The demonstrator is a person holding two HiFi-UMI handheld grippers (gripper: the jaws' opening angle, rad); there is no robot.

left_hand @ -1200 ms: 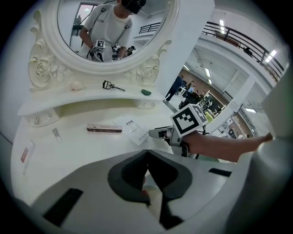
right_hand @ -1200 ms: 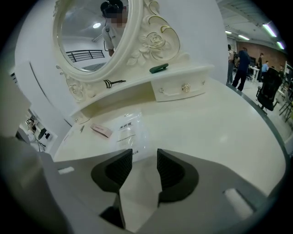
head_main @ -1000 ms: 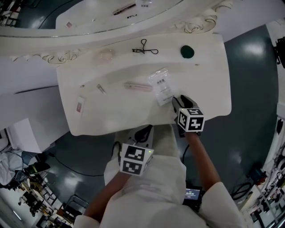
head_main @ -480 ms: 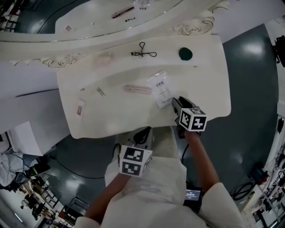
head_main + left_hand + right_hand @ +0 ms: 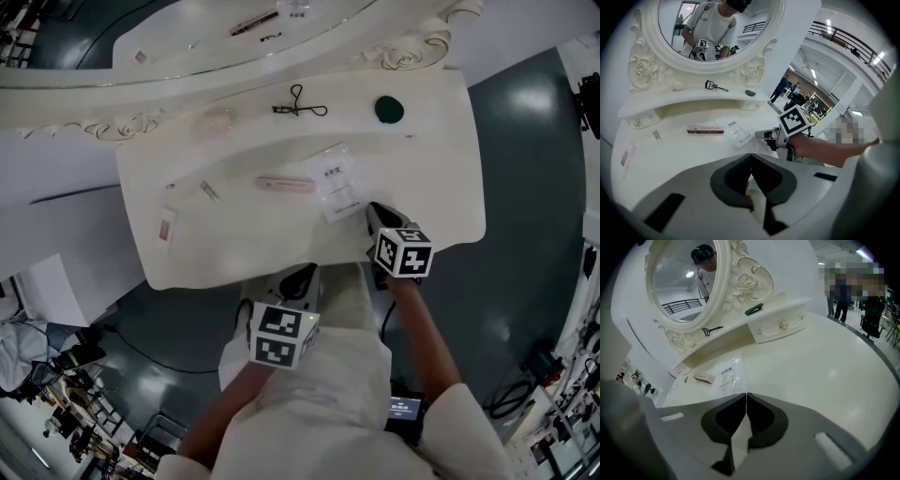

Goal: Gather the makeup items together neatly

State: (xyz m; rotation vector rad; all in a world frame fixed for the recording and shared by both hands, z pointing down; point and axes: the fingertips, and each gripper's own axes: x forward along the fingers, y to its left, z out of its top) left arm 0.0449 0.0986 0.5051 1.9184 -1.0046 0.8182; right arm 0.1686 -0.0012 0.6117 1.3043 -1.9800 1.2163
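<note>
Right gripper (image 5: 369,209): jaws just closed, pinching clear packet (image 5: 336,184) corner, frame centre. Left gripper (image 5: 751,156): together, empty. Next, probably: drag packet beside pink carton (image 5: 286,184).

The left tongs (image 5: 751,158) sit closed over the white table (image 5: 670,154), the right tongs (image 5: 763,135) at a clear packet's (image 5: 733,132) edge.

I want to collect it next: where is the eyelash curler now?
In the head view, the eyelash curler lies on the raised shelf below the mirror, left of the dark green item.
</note>
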